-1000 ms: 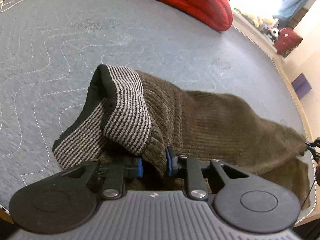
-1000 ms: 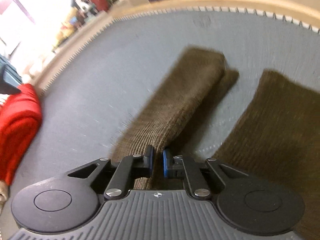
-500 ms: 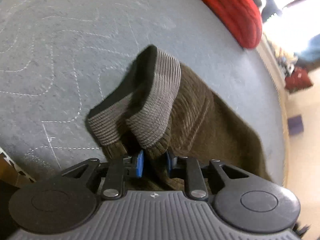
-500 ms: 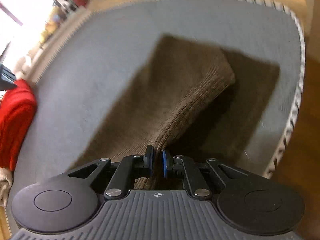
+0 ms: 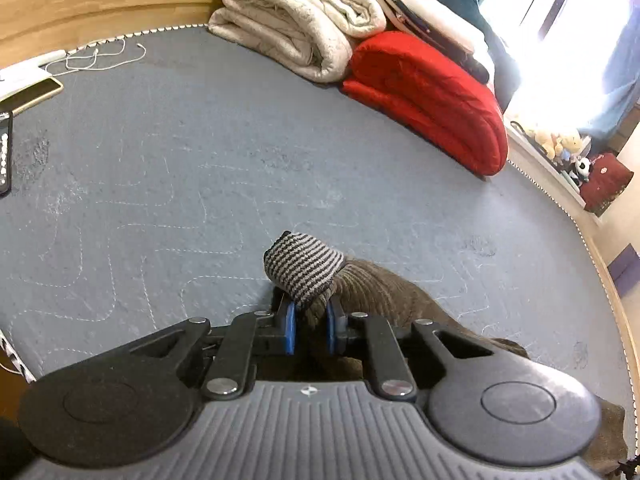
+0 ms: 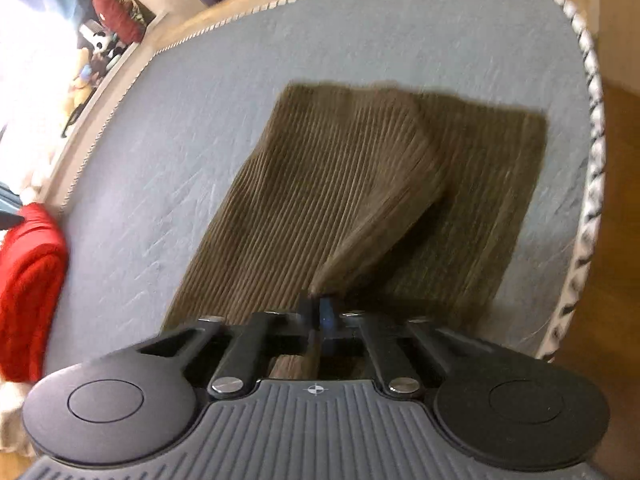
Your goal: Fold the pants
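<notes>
Both tongs (image 5: pixel 310 328) (image 6: pixel 319 314) clamped on ribbed brown pants (image 6: pixel 320 184), legs seemingly overlapped.

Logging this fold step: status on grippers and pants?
Left gripper shut on striped waistband. Right gripper shut on pants leg, lifted over the other. Red blanket well clear.

Left gripper (image 5: pixel 310 328) and right gripper (image 6: pixel 319 312), fingers clamped on fabric.
</notes>
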Demonstrator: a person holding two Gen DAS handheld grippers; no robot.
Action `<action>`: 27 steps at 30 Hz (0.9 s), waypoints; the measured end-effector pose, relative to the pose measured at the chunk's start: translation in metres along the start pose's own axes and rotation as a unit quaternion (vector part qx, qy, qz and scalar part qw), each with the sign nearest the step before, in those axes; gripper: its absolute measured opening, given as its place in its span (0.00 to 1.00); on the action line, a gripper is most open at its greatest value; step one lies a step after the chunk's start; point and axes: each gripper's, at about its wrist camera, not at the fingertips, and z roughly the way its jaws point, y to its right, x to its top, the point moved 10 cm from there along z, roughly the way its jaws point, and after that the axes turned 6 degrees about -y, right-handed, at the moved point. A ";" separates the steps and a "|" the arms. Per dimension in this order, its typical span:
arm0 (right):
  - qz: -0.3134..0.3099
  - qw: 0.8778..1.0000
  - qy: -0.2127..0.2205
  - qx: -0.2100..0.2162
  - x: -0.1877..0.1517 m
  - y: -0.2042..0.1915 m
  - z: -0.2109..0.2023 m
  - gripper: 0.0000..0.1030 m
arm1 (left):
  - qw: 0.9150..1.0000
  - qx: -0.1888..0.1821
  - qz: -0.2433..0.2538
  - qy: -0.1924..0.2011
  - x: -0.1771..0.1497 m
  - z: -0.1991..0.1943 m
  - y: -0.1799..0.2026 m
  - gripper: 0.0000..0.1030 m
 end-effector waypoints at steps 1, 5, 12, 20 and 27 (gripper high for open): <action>-0.002 1.000 0.006 -0.004 -0.001 0.000 -0.003 0.02 | 0.999 0.008 0.011 -0.028 -0.007 0.009 -0.001 0.16; 0.007 0.998 -0.020 -0.066 -0.016 0.021 -0.005 0.02 | 0.992 0.059 0.013 -0.110 -0.037 0.038 -0.018 0.26; 0.098 0.993 0.025 -0.059 -0.001 0.062 -0.027 0.04 | 0.979 0.182 0.086 -0.020 -0.022 0.008 -0.005 0.77; 0.198 0.979 0.043 0.038 0.037 0.088 -0.013 0.29 | 0.974 0.091 0.190 0.089 -0.011 -0.026 0.090 0.77; 0.231 0.971 0.012 0.058 0.052 0.089 0.028 0.41 | 0.951 -0.086 0.296 -0.028 -0.082 -0.005 0.176 0.77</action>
